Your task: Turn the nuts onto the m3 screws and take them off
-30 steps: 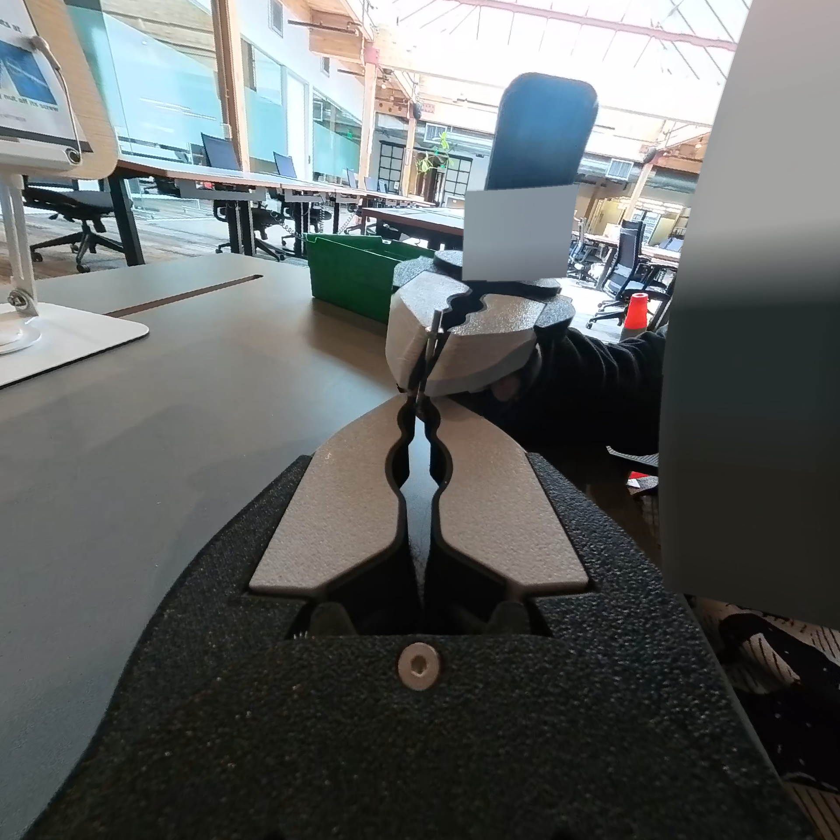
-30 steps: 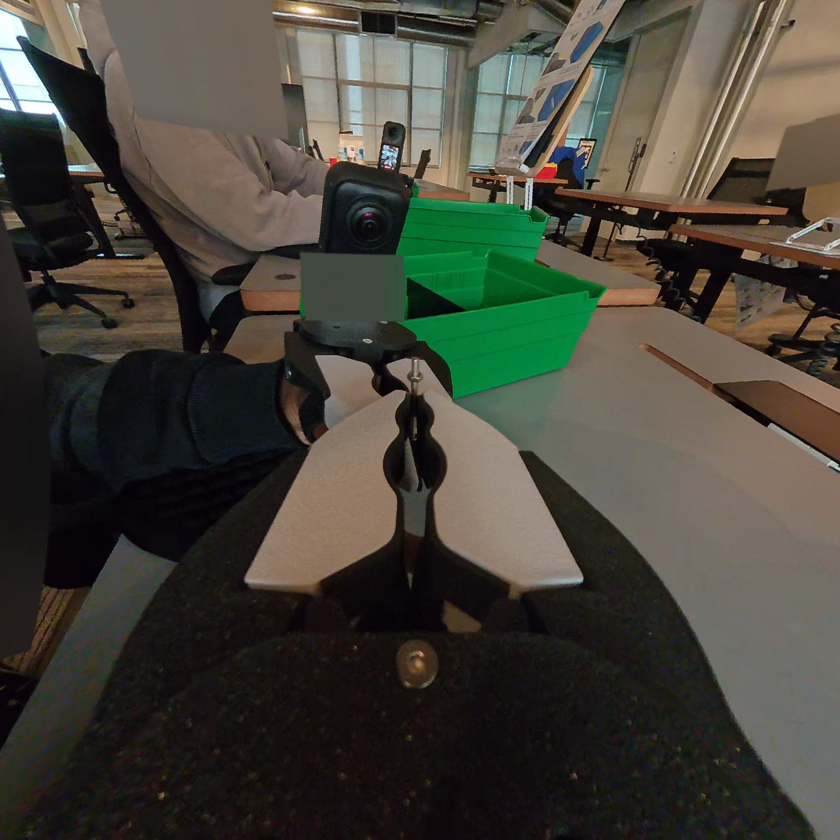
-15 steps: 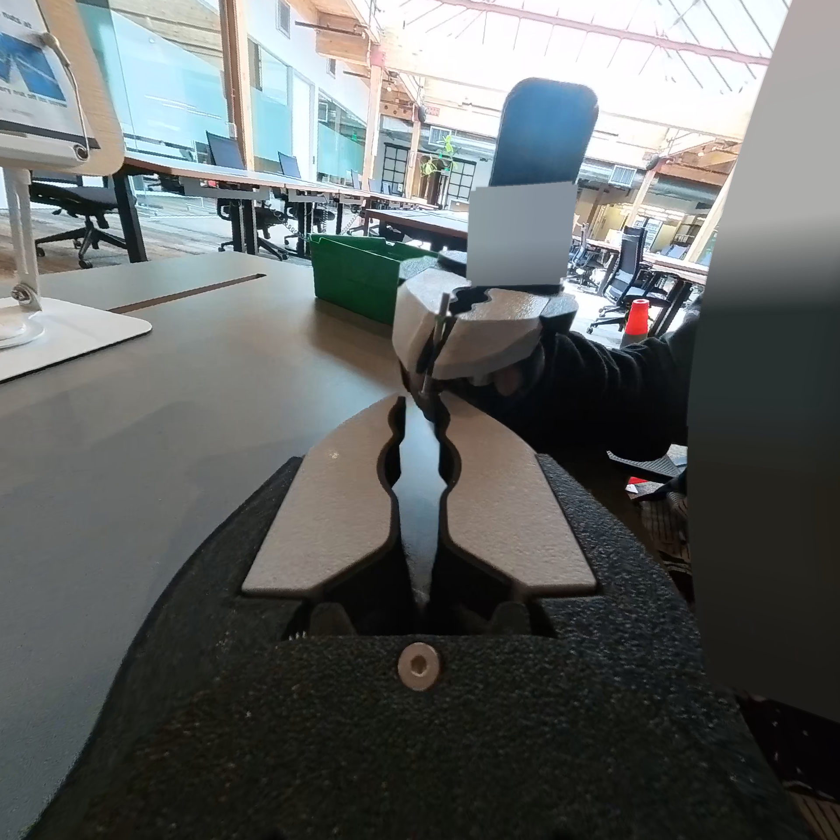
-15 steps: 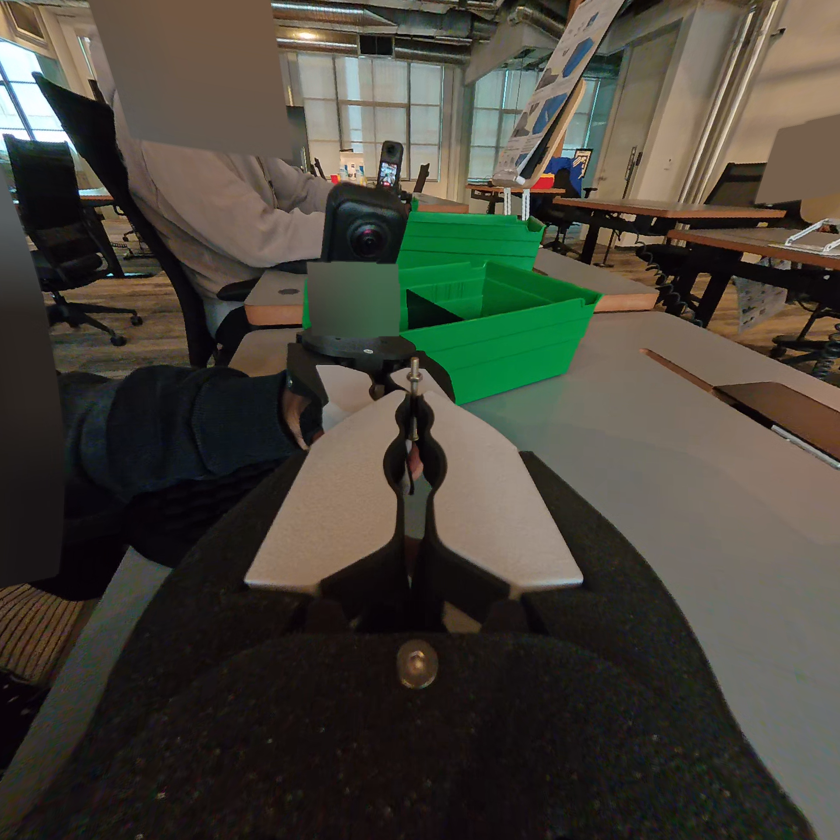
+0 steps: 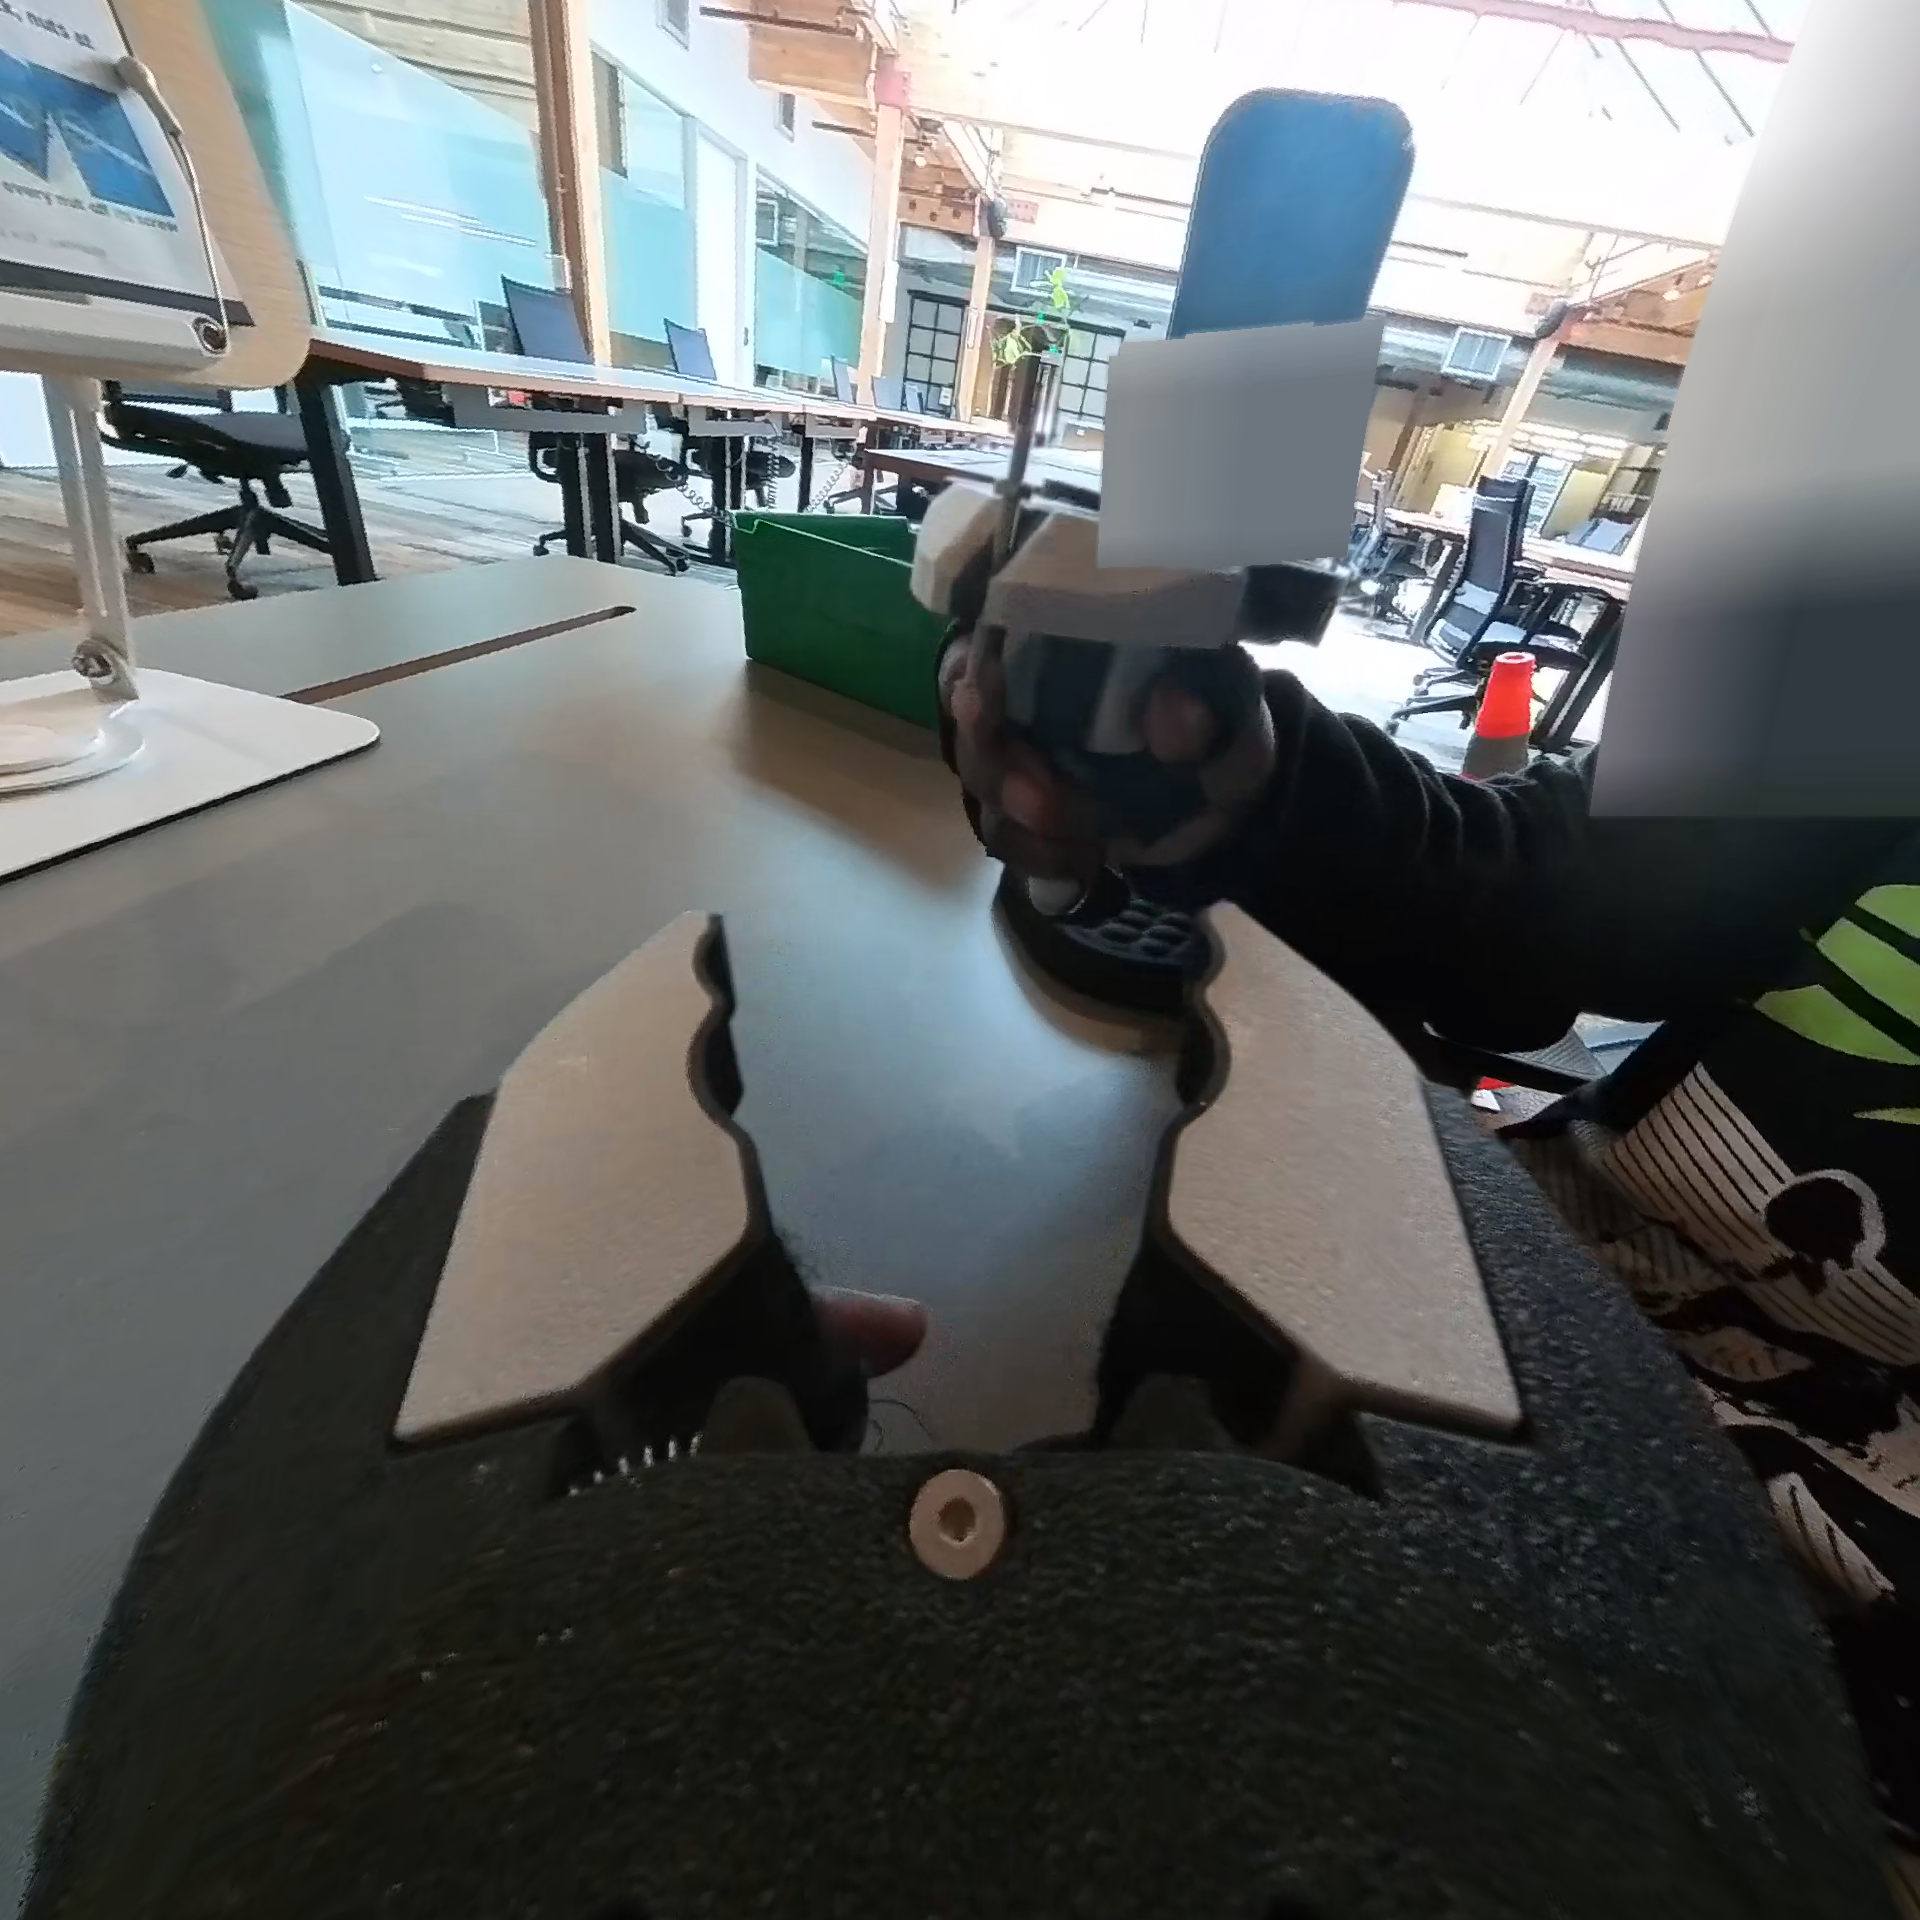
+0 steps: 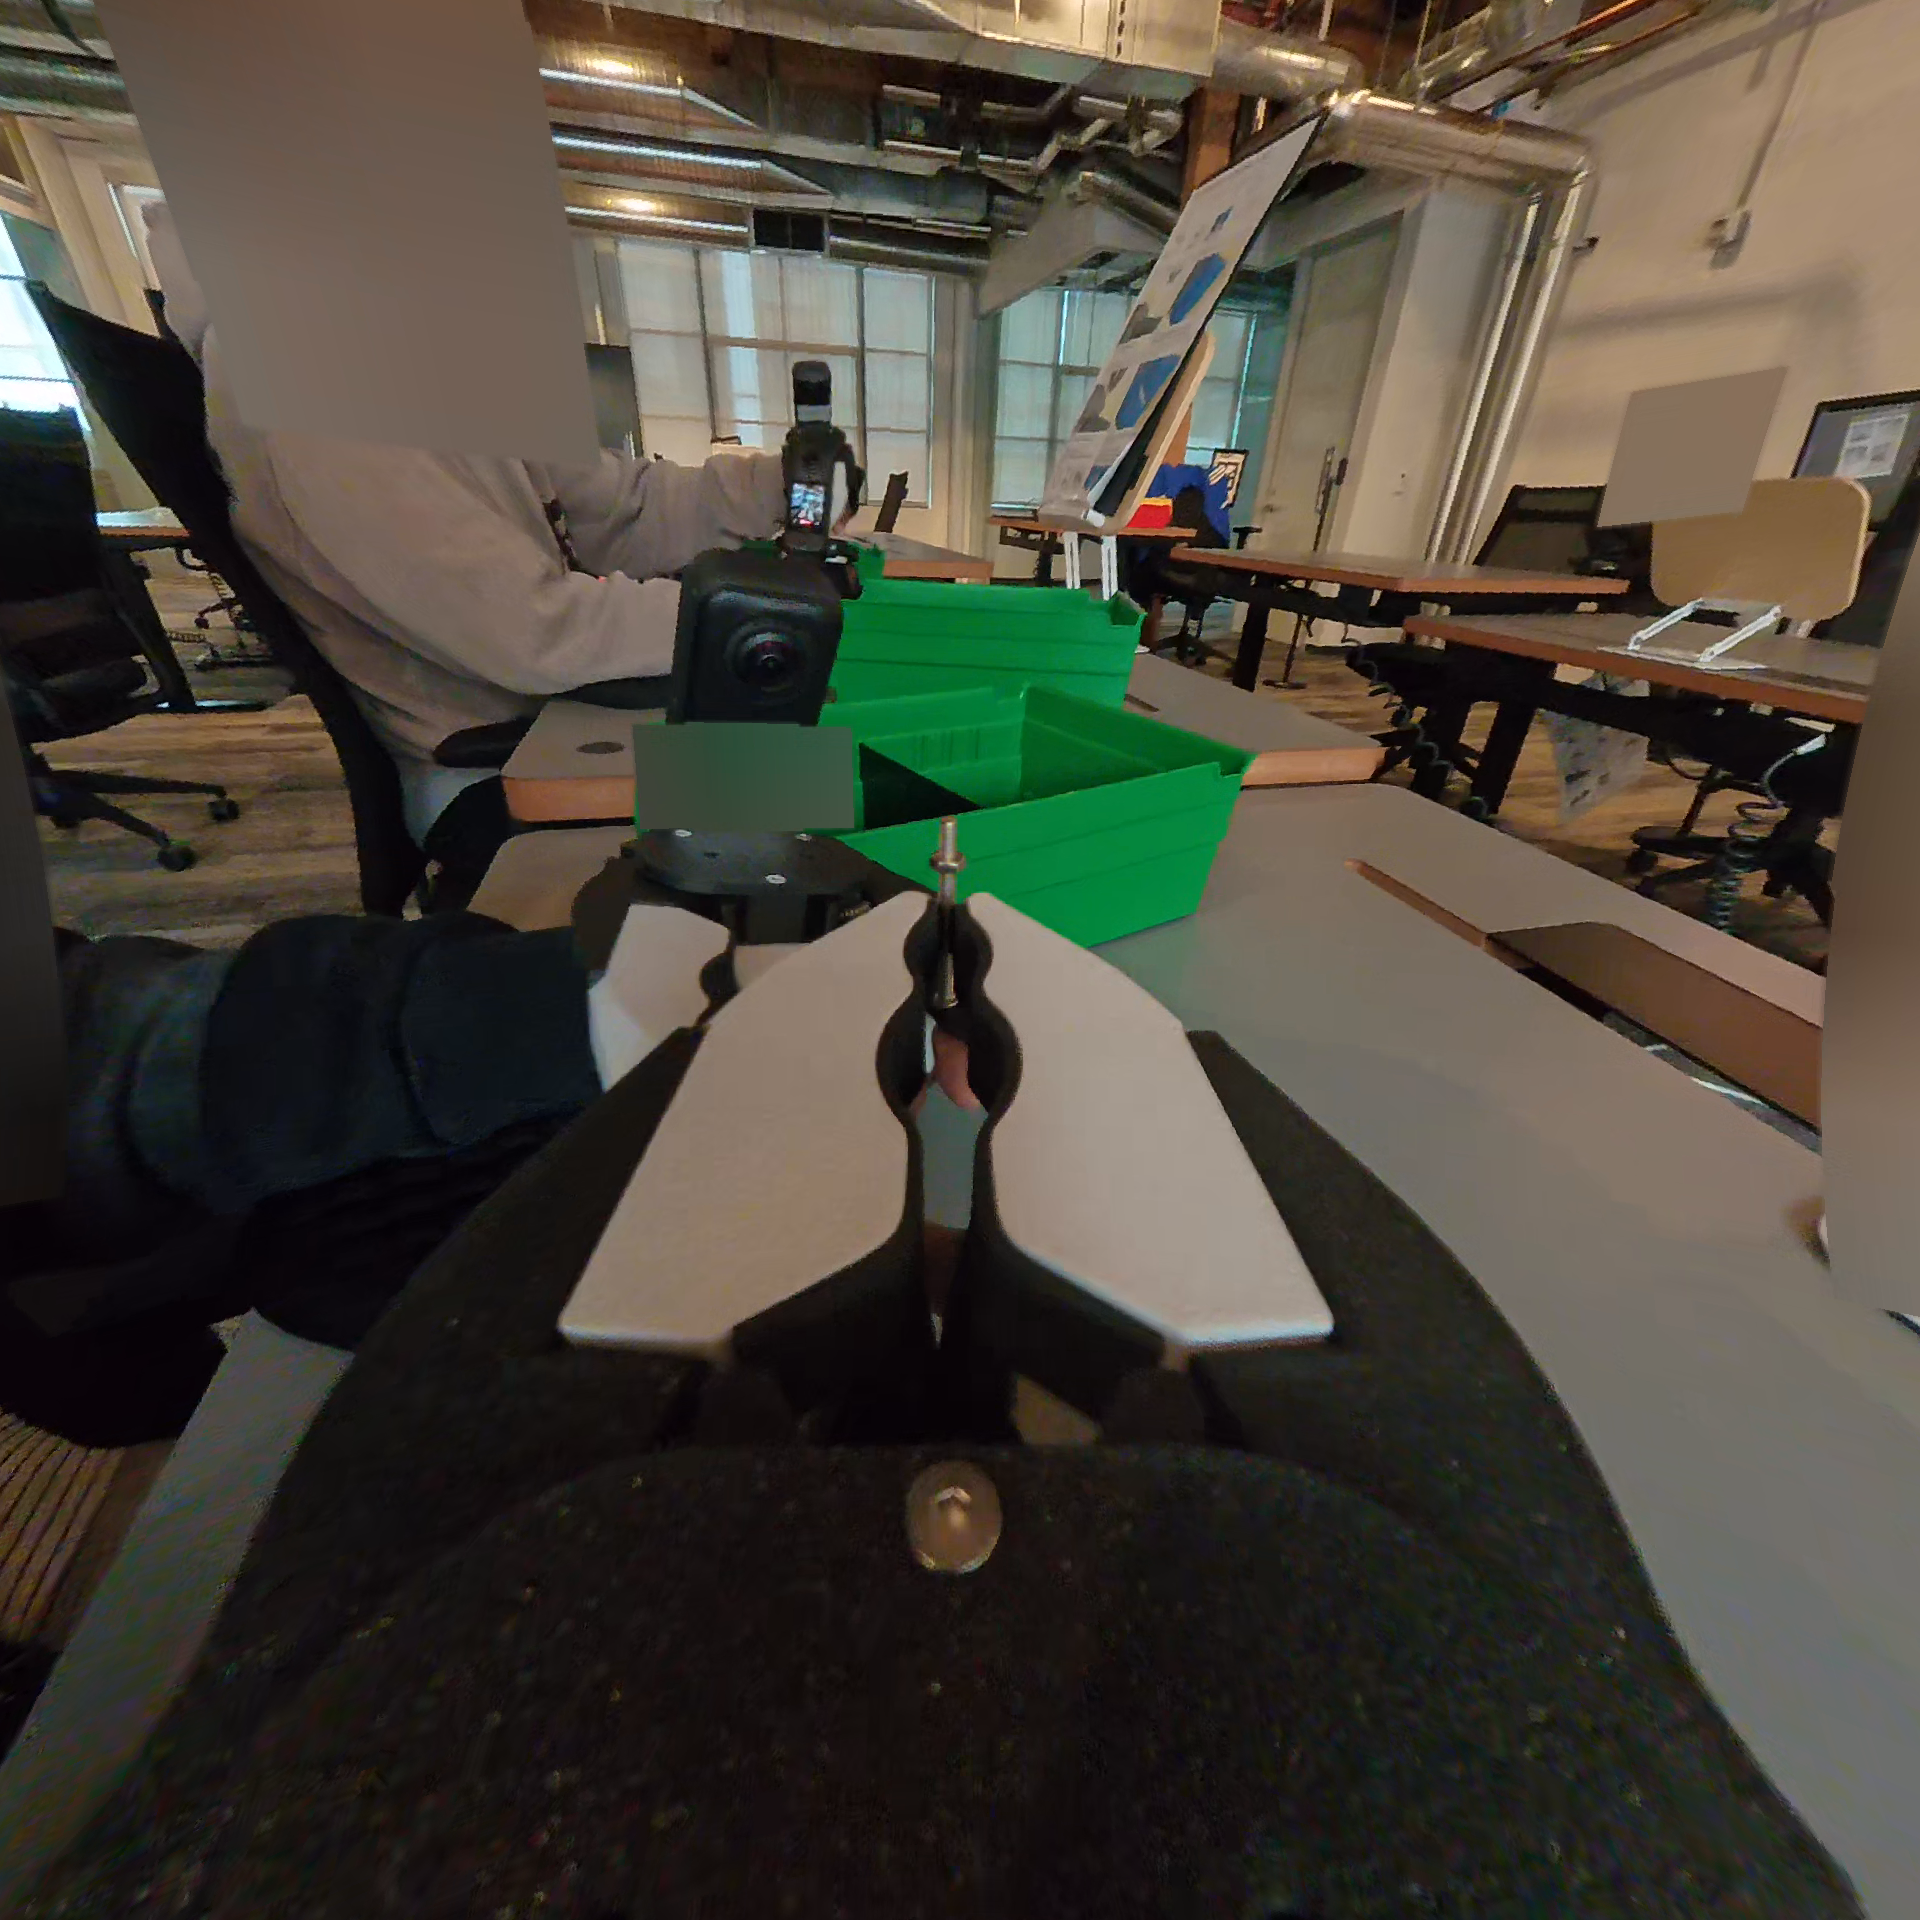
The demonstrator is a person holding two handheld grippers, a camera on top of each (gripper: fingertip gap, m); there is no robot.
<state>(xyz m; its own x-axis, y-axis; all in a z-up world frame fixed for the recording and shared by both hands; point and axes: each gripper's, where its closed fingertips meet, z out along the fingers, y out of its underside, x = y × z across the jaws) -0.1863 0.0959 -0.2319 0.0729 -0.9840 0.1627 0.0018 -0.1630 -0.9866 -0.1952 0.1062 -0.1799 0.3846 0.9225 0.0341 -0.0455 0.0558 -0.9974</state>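
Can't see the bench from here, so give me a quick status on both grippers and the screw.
Left gripper wide open, empty. Right gripper shut on upright screw, nut threaded near its tip. Green bin behind, nothing in the way.

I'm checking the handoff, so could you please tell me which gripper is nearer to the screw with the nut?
Right. The right gripper is shut on the screw, which stands up from its tips. The left gripper is wide open, lower and apart from it.

My right gripper (image 6: 948, 914) pinches a thin bright-metal m3 screw (image 6: 947, 914) between pale, finely grained plastic fingers (image 6: 1101, 1091) set in rough black pebbled housing. The smooth grey surface (image 5: 416, 935) has a soft sheen; at twelve o'clock sits a glossy green plastic bin (image 6: 1049, 831).
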